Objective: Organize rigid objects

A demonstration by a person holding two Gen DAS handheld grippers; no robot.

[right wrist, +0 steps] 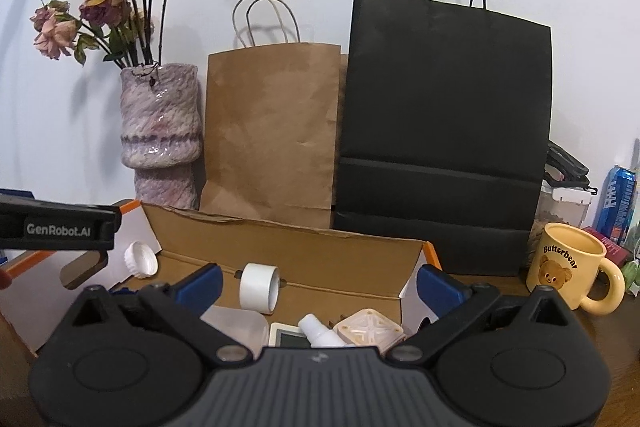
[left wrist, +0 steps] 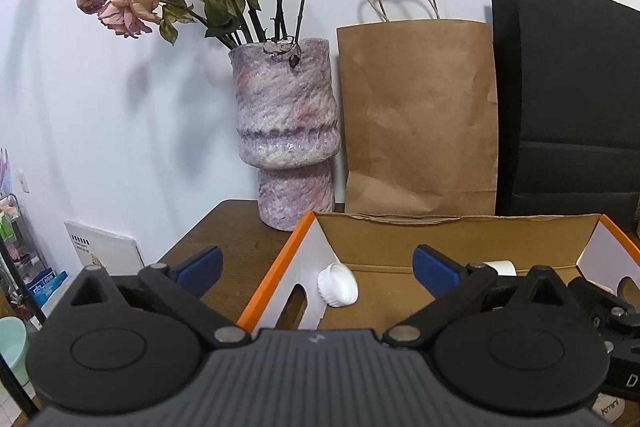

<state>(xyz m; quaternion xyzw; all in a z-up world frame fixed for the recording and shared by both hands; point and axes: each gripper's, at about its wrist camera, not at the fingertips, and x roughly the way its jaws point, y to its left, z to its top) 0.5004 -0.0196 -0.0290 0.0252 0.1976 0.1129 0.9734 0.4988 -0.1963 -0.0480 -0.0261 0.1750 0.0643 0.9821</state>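
Note:
An orange-edged cardboard box (left wrist: 280, 259) stands open on the brown table; it also shows in the right wrist view (right wrist: 348, 239). Inside lie a white ribbed cap (left wrist: 337, 285) (right wrist: 140, 259), a white tape roll (right wrist: 259, 287) (left wrist: 502, 267), a white spray bottle (right wrist: 318, 333), a beige square piece (right wrist: 368, 333) and a small screen device (right wrist: 286, 337). My left gripper (left wrist: 316, 267) is open and empty over the box's left end. My right gripper (right wrist: 318, 285) is open and empty over the box's right part. The left gripper's body (right wrist: 56, 225) shows at the left of the right wrist view.
A pink-grey vase (left wrist: 286, 131) with dried roses stands behind the box. A brown paper bag (right wrist: 272, 131) and a black paper bag (right wrist: 444, 131) lean on the wall. A yellow bear mug (right wrist: 568, 267) and a blue can (right wrist: 618, 207) stand at the right.

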